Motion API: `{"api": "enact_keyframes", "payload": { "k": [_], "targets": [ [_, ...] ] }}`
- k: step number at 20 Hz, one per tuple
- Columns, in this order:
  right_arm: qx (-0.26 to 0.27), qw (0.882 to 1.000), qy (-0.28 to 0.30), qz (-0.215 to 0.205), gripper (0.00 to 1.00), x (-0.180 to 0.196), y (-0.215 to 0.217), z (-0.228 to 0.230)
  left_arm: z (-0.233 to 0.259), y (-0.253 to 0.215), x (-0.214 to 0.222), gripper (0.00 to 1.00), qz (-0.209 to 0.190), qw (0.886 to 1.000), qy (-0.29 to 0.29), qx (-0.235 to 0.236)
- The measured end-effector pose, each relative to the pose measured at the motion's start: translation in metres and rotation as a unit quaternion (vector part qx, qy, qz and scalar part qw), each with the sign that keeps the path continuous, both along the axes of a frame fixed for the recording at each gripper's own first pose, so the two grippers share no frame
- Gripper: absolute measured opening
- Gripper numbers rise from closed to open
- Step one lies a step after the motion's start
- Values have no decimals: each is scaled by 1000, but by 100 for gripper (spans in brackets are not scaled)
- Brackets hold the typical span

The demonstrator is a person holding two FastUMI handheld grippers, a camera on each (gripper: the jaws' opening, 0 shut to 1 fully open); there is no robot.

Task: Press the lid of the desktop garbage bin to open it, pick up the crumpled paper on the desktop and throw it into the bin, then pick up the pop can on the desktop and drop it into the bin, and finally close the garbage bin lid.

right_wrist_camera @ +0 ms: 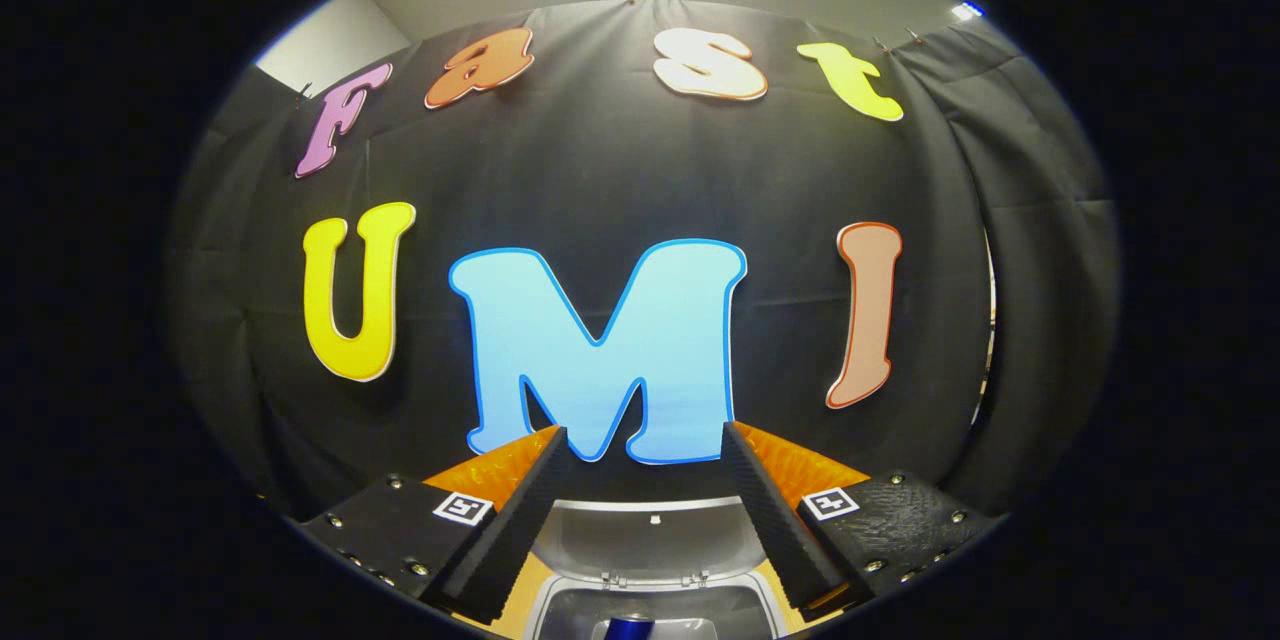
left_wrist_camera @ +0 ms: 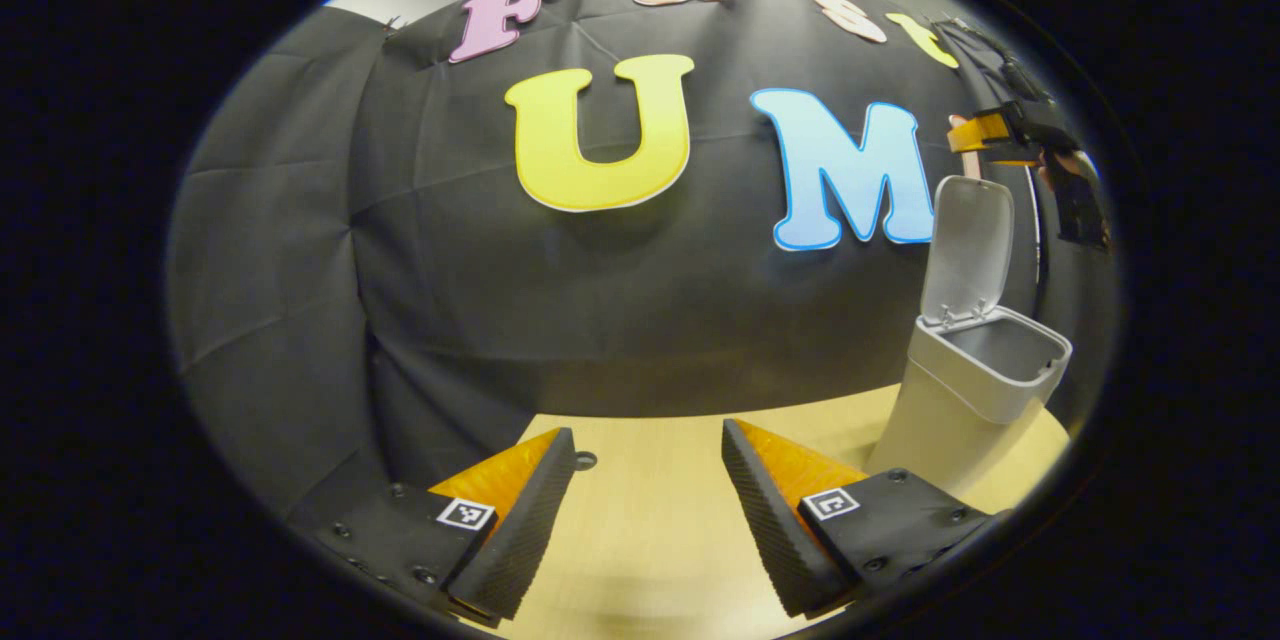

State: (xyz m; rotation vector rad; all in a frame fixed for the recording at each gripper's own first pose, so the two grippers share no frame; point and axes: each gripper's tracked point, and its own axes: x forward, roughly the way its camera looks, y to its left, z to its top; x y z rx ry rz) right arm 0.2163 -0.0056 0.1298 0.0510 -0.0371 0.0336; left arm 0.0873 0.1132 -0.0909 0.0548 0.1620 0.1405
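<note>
Blue can [right_wrist_camera: 628, 628] sits inside the bin [left_wrist_camera: 985, 375], lid [left_wrist_camera: 968, 250] upright. Right gripper [right_wrist_camera: 643, 480] spread, empty, directly above; left gripper [left_wrist_camera: 648, 520] spread too. You'd push lid's top edge fwd gently, w/o tipping bin.

The left gripper [left_wrist_camera: 648, 480] hung low with its jaws spread; the right gripper [right_wrist_camera: 645, 480] was raised, jaws likewise apart.

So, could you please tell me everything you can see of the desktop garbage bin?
The garbage bin is a pale grey, smooth, plastic-looking tub standing upright on the light wooden desktop, toward the black cloth wall. Its hinged lid stands raised at the back, leaving the mouth open. In the left gripper view nothing touches it; the right gripper hangs above the lid. In the right gripper view a blue object lies inside.
</note>
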Motion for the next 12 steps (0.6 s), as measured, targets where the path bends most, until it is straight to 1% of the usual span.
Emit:
{"api": "enact_keyframes", "payload": {
  "k": [1, 2, 5, 6, 8, 12],
  "targets": [
    [1, 1000, 8, 0, 96, 4, 0, -6, -1, 0, -1, 96, 0, 1000, 1, -1],
    [-1, 1000, 16, 1, 96, 7, 1, -11, -1, 1, -1, 100, 2, 1000, 1, -1],
    [-14, 999, 39, 6, 97, 10, 4, -28, -2, 3, -1, 100, 5, 1000, 3, 0],
    [-12, 999, 33, 7, 97, 8, 5, -26, -3, 4, -1, 100, 6, 1000, 3, 0],
    [-12, 999, 36, 10, 97, 8, 4, -27, -4, 4, 0, 100, 7, 1000, 3, -1],
    [-14, 999, 42, 18, 98, -5, 3, -31, -3, -1, 3, 100, 5, 1000, 2, -4]
  ]
}}
